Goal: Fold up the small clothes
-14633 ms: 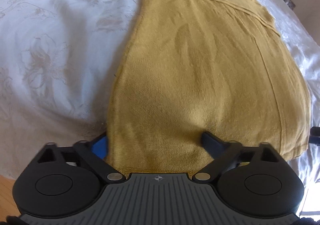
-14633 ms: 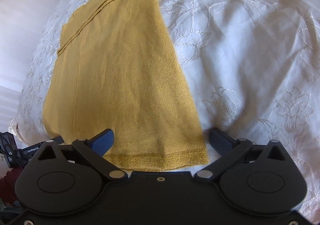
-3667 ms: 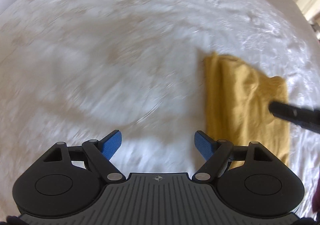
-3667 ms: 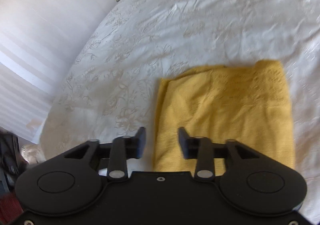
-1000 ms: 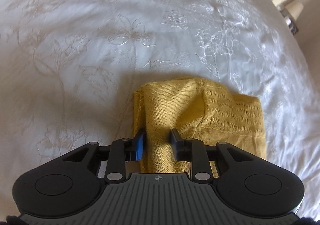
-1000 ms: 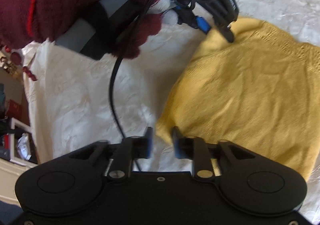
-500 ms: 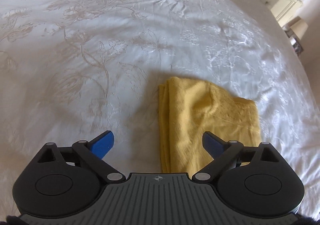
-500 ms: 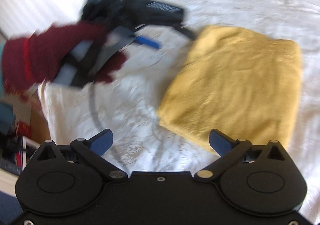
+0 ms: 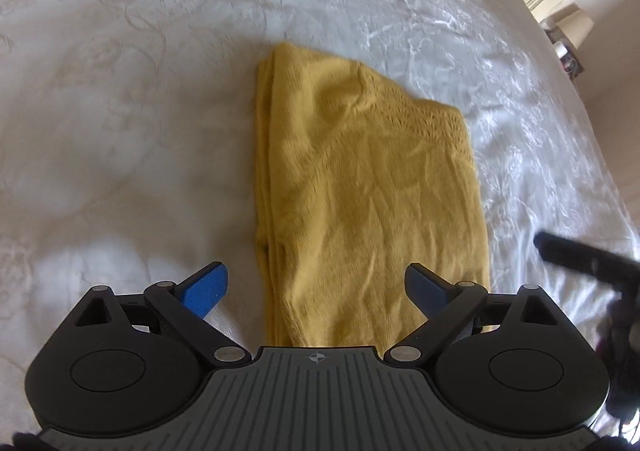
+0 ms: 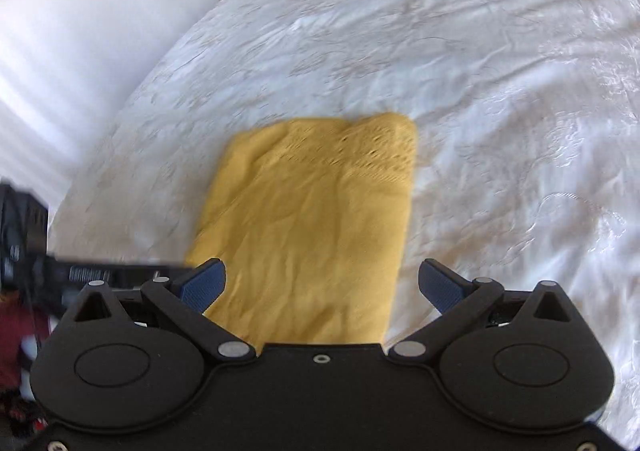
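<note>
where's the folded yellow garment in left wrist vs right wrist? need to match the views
Left wrist: folded yellow garment fills the centre, running down between the open left gripper fingers.
Right wrist: same garment at centre, slightly left, ahead of the open right gripper.
Shared landmark: the openwork knit band along the garment's far edge, on the white embroidered bedspread.
</note>
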The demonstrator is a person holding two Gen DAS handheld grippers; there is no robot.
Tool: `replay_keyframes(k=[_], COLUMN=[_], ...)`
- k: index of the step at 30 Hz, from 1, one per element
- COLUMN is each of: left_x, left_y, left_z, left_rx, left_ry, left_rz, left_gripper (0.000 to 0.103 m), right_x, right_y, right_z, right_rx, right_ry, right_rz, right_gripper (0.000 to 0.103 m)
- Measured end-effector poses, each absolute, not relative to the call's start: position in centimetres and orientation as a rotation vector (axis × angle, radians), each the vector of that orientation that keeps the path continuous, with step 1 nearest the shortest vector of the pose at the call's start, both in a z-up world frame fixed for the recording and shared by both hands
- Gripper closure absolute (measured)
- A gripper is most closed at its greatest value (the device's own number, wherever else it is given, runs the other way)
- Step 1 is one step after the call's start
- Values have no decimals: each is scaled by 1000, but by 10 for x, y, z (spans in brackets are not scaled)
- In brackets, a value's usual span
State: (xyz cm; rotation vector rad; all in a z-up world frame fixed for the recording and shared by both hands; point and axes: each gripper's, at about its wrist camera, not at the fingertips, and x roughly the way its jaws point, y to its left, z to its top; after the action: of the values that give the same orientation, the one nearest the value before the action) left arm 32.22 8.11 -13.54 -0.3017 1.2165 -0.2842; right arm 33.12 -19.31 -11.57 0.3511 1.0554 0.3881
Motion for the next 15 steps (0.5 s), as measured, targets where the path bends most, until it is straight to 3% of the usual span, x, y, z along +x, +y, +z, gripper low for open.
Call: replay_keyframes(k=[15], left_x=[349], left_y=[51], left_z=[-179], left_rx=[-317], left_ry=[1283], left_rz=[-342], left_gripper=[0], right_x=[409], right_y=[-194], right_z=[-189], right_rx=[562], right_ry=[1180], right_rz=[465], right_gripper=[0])
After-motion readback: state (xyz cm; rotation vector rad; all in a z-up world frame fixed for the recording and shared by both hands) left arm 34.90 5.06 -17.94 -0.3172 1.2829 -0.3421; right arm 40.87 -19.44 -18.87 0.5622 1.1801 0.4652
